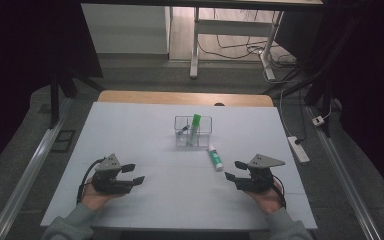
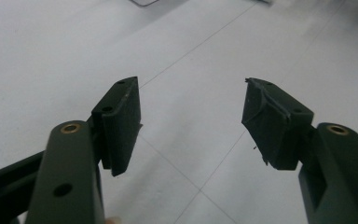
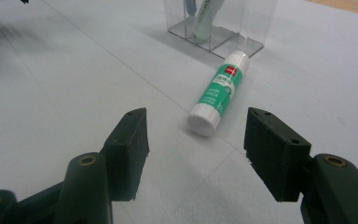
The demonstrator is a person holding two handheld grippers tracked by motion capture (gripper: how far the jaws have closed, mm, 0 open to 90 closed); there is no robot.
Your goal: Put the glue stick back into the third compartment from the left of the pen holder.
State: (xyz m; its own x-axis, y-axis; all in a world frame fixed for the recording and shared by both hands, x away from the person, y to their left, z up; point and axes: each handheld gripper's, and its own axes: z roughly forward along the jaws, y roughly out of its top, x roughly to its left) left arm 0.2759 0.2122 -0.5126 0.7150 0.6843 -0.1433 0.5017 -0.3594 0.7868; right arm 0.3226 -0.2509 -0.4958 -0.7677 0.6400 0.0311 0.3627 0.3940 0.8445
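Note:
A green-and-white glue stick (image 1: 215, 158) (image 3: 218, 93) lies flat on the white tabletop, just in front of a clear plastic organizer (image 1: 193, 131) (image 3: 256, 23). A green marker (image 1: 194, 128) stands in the organizer beside a small dark item. My right gripper (image 1: 232, 170) (image 3: 193, 151) rests low on the table at the right, open and empty, its jaws pointing at the glue stick a short way ahead. My left gripper (image 1: 133, 173) (image 2: 191, 123) sits at the left near the front edge, open, with nothing but bare table between its jaws.
A white sheet (image 1: 145, 135) covers the table, with a wooden edge (image 1: 180, 97) showing at the back. Metal rails run along both sides on the floor. A power strip (image 1: 298, 148) and cables lie on the floor to the right. A desk frame stands behind.

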